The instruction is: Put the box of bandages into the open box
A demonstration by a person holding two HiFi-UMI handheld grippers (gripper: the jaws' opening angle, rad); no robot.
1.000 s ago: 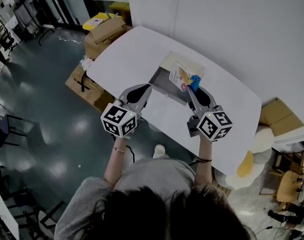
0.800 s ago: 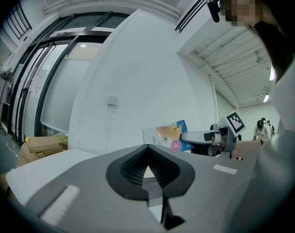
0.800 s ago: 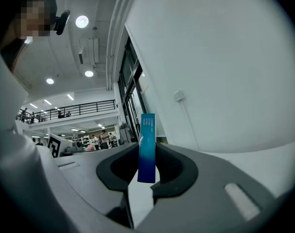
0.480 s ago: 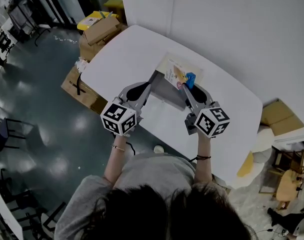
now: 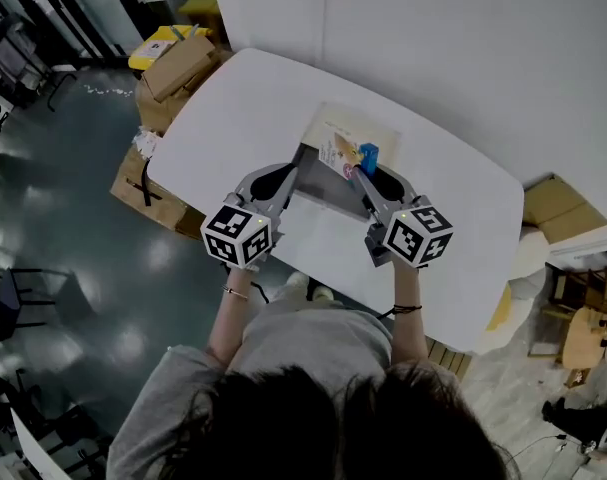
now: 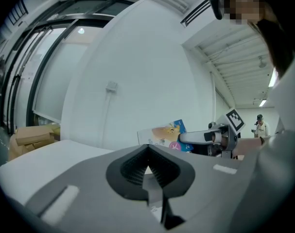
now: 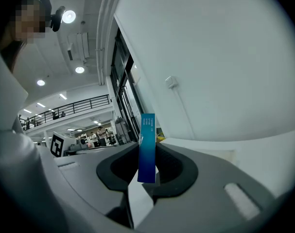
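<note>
The bandage box, flat, with a cartoon print and a blue end, stands on edge over the open box, a grey-lined carton on the white table. My right gripper is shut on its lower end. In the right gripper view its blue edge rises between the jaws. My left gripper is at the open box's left corner, its jaws shut and nothing seen between them. The left gripper view shows the bandage box held by the right gripper.
The open box's lid flap lies back toward the wall. Cardboard cartons stand on the floor past the table's left end, and more lie at the right. The table's near edge runs just before the person.
The right gripper and the bandage box have edged a little left over the open box. The left gripper has kept its place by the box's corner.
</note>
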